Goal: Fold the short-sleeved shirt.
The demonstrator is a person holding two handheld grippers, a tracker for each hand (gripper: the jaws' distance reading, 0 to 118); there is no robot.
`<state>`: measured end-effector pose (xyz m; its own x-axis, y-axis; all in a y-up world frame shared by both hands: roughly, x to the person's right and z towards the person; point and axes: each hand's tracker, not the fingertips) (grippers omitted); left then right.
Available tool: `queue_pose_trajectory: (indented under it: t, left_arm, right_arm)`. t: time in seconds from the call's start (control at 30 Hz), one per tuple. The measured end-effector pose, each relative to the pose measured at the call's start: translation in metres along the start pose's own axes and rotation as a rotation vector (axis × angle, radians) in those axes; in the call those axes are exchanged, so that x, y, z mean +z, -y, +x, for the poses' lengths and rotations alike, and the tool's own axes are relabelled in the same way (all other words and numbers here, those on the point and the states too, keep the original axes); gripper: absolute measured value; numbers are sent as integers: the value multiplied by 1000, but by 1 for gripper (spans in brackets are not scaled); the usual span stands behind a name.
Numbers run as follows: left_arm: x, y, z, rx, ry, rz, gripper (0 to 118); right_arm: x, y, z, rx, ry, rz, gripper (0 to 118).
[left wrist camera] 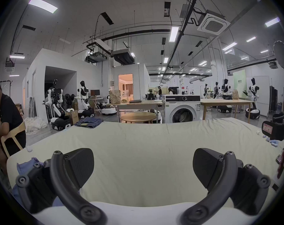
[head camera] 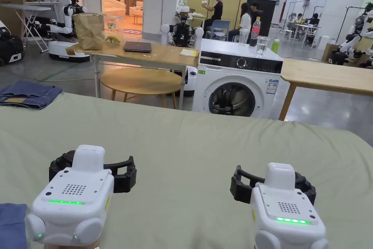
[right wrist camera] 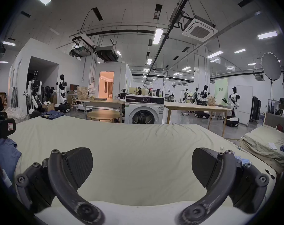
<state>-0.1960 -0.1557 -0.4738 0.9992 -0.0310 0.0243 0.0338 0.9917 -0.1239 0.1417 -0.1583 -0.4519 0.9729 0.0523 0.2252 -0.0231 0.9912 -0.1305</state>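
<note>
From your head view, your left tool (head camera: 93,166) and right tool (head camera: 273,184) hover side by side over the bed (head camera: 189,140), the blue shirt (head camera: 12,224) at its near left corner. Your left gripper view shows its jaws wide apart, empty, shirt (left wrist camera: 27,164) behind the left jaw. Your right gripper view shows jaws equally spread, empty, shirt (right wrist camera: 6,152) far left.

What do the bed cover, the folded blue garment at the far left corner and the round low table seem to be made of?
Bed cover: matte pale green woven cloth, likely cotton; soft creases, no sheen.
Folded blue garment: looks like denim; heavy blue fabric with thick folded edges and a tan patch.
Round low table: light wood or wood veneer, smooth satin finish; warm tone, slight reflection. Which of the two cannot be told.
</note>
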Motion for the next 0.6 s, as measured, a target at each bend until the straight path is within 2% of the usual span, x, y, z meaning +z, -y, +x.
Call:
queue_pose_trajectory:
  t: [0.37, 0.6]
  left_arm:
    - [5, -4, 8, -36, 13, 18, 118]
    - [7, -8, 9, -45, 15, 25, 118]
  right_arm:
    - [1, 1, 2, -18, 3, -12, 118]
    - [4, -2, 2, -1, 7, -14, 118]
